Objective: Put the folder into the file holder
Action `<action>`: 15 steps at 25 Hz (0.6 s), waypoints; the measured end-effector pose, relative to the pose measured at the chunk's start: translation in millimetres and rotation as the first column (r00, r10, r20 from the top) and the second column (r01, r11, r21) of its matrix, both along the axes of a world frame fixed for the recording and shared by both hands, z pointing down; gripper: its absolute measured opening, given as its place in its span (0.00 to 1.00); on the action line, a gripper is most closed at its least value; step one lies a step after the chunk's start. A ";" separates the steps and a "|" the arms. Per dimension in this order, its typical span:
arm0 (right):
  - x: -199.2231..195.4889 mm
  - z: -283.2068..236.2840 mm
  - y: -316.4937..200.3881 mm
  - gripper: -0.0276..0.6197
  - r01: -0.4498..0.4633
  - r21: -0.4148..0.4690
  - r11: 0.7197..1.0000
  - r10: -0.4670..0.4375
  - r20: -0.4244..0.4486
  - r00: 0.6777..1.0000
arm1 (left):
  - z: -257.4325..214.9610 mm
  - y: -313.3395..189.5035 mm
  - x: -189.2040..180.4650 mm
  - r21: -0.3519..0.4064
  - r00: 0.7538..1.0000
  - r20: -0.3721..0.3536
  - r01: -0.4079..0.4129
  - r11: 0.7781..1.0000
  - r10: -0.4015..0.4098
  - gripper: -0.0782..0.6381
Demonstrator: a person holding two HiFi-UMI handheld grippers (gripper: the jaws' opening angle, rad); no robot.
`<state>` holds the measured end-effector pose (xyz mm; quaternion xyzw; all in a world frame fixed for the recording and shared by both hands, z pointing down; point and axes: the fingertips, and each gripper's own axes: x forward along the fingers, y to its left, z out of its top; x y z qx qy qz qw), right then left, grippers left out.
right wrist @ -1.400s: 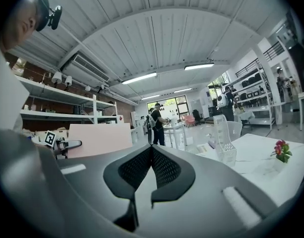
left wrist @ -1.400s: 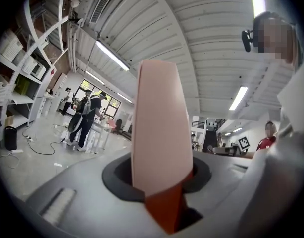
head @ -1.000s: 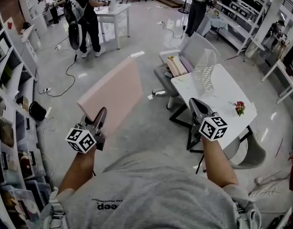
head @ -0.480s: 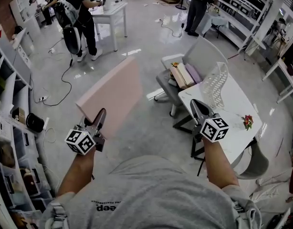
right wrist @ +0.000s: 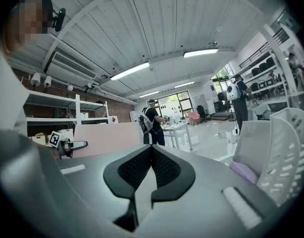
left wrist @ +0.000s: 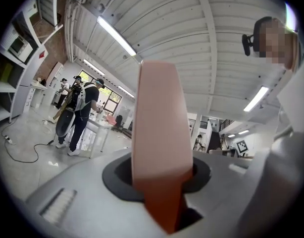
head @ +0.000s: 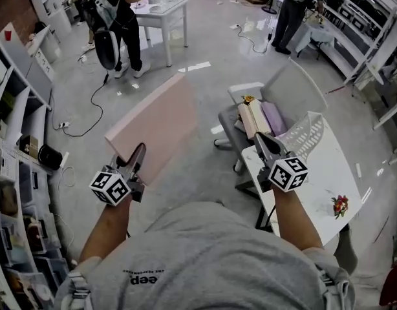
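The person's grey shirt (head: 205,257) is blocking the floor beneath both arms, and the folder's near corner is disappearing between the left fingers (left wrist: 117,177). The left gripper (head: 139,152) is clamping the pink folder (head: 156,124) by that corner, holding it tilted above the floor. The right gripper (head: 258,139) is hovering with its fingers together (nothing between them) by the white surface (head: 328,173). There the white mesh file holder (head: 308,137) is standing, apart from the folder. Beyond, a chair (head: 292,89) is carrying flat items, hard to identify.

The left tool (head: 139,151) grips a pink folder (head: 156,124) left of the white file holder (head: 308,136).
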<state>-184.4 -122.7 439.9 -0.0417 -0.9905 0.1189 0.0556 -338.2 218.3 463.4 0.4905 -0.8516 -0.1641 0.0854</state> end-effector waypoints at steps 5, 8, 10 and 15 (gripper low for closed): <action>-46.4 -4.8 -48.2 0.05 0.114 -0.026 0.993 -0.115 -0.007 0.993 | -15.7 -61.4 -26.6 -0.015 0.998 0.009 0.060 0.998 -0.059 0.37; -71.2 -2.0 -73.6 0.05 0.145 -0.039 0.989 -0.145 -0.003 0.989 | -19.9 -93.5 -41.4 -0.005 0.997 0.006 0.078 0.997 -0.078 0.37; -80.9 5.7 -82.8 0.05 0.152 -0.058 0.987 -0.153 -0.012 0.988 | -16.4 -107.6 -47.3 -0.025 0.998 0.003 0.070 0.997 -0.070 0.37; -98.4 17.7 -93.7 0.05 0.103 -0.068 0.992 -0.104 -0.024 0.994 | -7.1 -120.6 -79.3 -0.036 1.000 0.002 0.024 0.999 -0.024 0.37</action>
